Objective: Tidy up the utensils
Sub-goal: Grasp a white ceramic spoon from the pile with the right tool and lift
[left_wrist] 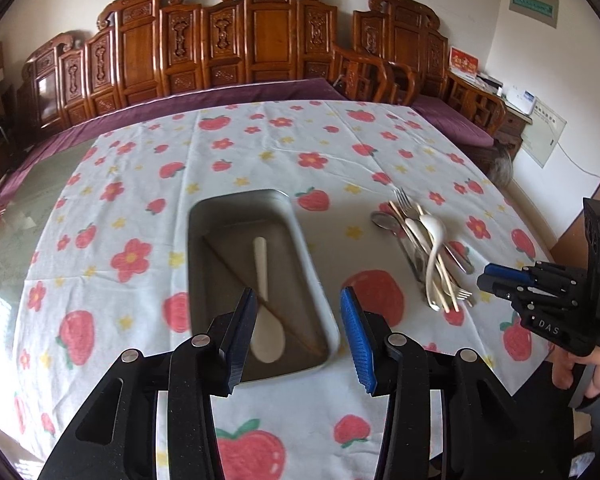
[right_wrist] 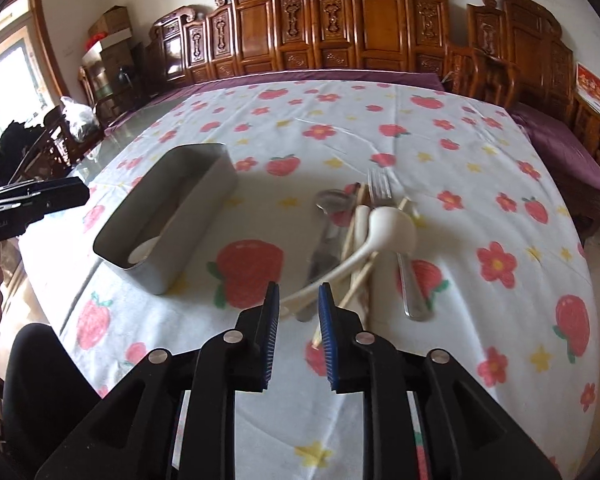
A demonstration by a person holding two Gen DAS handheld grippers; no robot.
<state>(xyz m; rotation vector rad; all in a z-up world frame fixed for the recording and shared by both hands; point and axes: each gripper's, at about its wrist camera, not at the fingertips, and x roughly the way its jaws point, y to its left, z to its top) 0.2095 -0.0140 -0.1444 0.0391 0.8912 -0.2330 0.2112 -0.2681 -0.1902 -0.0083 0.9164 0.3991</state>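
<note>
The left gripper [left_wrist: 298, 334] is held with its jaws wide apart and empty above the near end of the grey tray [left_wrist: 316, 264], in which a white spoon [left_wrist: 265, 308] and a chopstick [left_wrist: 256, 292] are laid crossing. The right gripper [right_wrist: 298, 334] is seen with jaws apart, nothing between them, just near of the utensil pile [right_wrist: 364, 232] on the strawberry-print cloth [right_wrist: 480, 168] covering the desk. The pile of white spoons, metal spoons, forks and chopsticks is placed right of the tray, apart from it.
</note>
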